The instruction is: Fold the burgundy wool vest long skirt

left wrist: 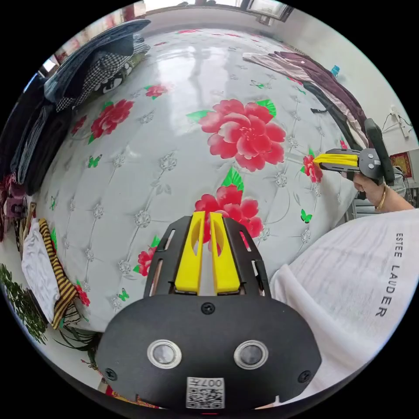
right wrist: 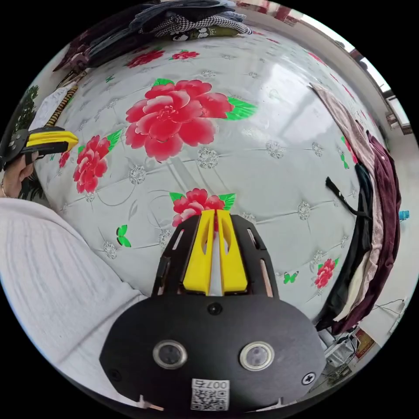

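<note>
Over the glossy white quilted bed cover with red flowers (left wrist: 183,144), two grippers hover: the left yellow-jawed gripper (left wrist: 207,217) and the right yellow-jawed gripper (right wrist: 215,214), both with jaws pressed together, holding nothing. Along one edge lies the burgundy velvety skirt (right wrist: 388,209) heaped with a pale pink garment (right wrist: 349,131) and a black one (right wrist: 360,227). One dark pile of folded clothes (left wrist: 83,74) crowds the opposite edge. Wide bare middle between them.

The person's white shirt (left wrist: 349,279) carried dark letters down one side, "ESTEE LAUDER". Each gripper's black housing wore a small code sticker (left wrist: 205,393) with the digits 007, seen upside down.
</note>
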Motion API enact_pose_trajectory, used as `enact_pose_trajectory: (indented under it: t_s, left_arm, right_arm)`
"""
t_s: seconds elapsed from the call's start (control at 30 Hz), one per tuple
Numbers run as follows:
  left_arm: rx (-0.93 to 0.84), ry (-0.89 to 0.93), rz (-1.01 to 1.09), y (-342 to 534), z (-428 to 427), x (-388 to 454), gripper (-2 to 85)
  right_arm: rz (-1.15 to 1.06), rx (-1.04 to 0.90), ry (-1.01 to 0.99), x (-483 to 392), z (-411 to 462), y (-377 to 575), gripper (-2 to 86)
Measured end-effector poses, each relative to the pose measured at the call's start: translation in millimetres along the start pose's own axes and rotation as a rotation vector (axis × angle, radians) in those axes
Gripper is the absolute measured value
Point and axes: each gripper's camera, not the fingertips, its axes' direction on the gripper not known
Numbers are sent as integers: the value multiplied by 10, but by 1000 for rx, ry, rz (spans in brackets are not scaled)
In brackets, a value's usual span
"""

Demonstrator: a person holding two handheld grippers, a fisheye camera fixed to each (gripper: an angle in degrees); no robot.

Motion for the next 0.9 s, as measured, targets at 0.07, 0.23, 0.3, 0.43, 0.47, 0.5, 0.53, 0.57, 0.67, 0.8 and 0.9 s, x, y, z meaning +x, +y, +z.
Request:
enact_pose_trajectory:
  t_s: [0.07,0.23,0.3,0.43,0.47,0.5,0.53,0.57,0.67,0.8,0.9]
  left_arm:
    - [-58,-3,19,-137,128,218,-8]
    - [-152,-51,47,-184,475,678,-9]
    - [-129,-107,53,-169,491,778,-9]
    - [-134,-92,-18,-219,502,743,-9]
    - [-148,-84,-35,-250,504,725,-9]
    - [-166,-83,-36,-286,506,721,-9]
    - [-175,-84,-32,-306,506,722,-9]
    - [-196,-87,-35,-343,505,721,-9]
    - [-234,-119,-14,-411,492,761,-9]
    - [-258,-154,-43,-452,439,770,-9]
    - [-247,-154,-95,-430,363,718,-9]
  right_arm:
    - [78,41,-87,208,-48,69,46]
    - [549,370,-16,1440,-550,791,81]
    - [705,456,174,2067,-837,1212,90]
    - [843,528,387,2933,-1209,1625,103]
    - [860,526,426,3185,-1282,1671,106]
    - [884,521,438,3432,-1328,1696,110]
    - [896,516,438,3553,-1339,1700,111]
    - [923,503,432,3780,-1335,1696,115]
    - [980,453,338,4256,-1186,1635,116]
    - [1038,290,227,4627,-785,1590,95]
    - [1070,344,277,4553,-893,1717,66]
